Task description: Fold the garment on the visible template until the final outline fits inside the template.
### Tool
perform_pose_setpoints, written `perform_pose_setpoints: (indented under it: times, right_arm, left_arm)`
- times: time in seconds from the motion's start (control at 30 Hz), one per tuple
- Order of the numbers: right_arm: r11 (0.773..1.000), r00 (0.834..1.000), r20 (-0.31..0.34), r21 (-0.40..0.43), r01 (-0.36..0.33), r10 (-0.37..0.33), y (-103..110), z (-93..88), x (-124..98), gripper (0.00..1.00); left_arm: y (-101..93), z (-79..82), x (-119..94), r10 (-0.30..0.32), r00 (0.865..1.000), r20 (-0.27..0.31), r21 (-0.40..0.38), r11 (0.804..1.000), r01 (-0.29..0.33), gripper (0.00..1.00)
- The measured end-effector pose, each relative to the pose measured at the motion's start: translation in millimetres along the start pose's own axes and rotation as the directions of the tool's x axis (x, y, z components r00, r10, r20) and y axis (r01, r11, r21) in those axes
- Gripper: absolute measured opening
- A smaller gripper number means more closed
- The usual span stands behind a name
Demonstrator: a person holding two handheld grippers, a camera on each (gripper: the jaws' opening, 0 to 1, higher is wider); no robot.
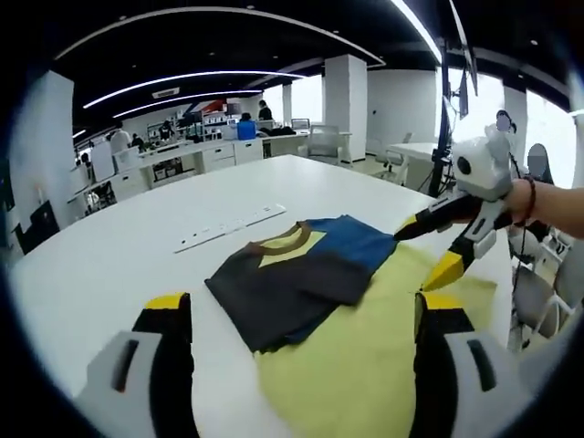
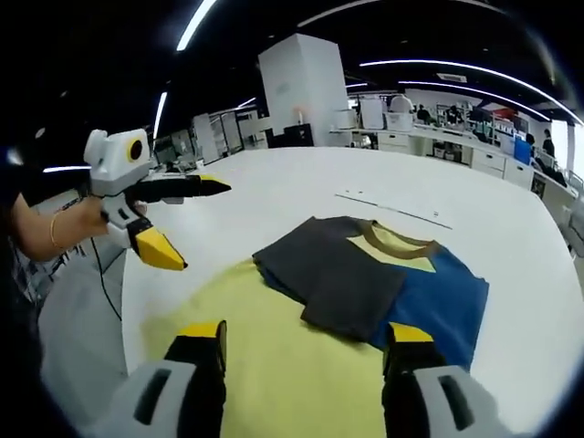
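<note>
— Folding next means bringing the shirt's [image 1: 297,274] loose edge in over the yellow template [image 1: 365,356] without dragging it off. Where are the grippers?

— Left gripper [image 1: 297,315] hangs wide and empty just short of the shirt's grey half. Right gripper [image 2: 306,342] is also wide, empty, near the blue side. Both sit on the white surface [image 1: 137,246].
</note>
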State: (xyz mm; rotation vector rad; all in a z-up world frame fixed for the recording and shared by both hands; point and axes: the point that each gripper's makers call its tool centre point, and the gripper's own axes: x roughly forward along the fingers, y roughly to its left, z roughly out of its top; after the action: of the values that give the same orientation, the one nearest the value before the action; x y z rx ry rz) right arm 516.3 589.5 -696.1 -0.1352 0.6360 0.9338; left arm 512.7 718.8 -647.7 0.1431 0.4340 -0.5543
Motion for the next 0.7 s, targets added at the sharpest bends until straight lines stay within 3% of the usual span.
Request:
perform_pose_setpoints:
  times: [0.17, 0.7]
  right_arm:
    - [1.000, 1.000, -0.013, -0.018, -0.005, 0.005, 0, 3.7, 17, 0.64]
    - [1.000, 0.999, -0.044, -0.001, 0.014, -0.014, -15, 5.3, 60, 0.42]
  left_arm:
    - [-0.1, -2.8, -9, -0.001, 1.000, -0.001, -0.001, 1.000, 0.001, 0.99]
    - [-1.5, -12.9, -25, 0.007, 1.000, -0.003, -0.027, 1.000, -0.007, 0.97]
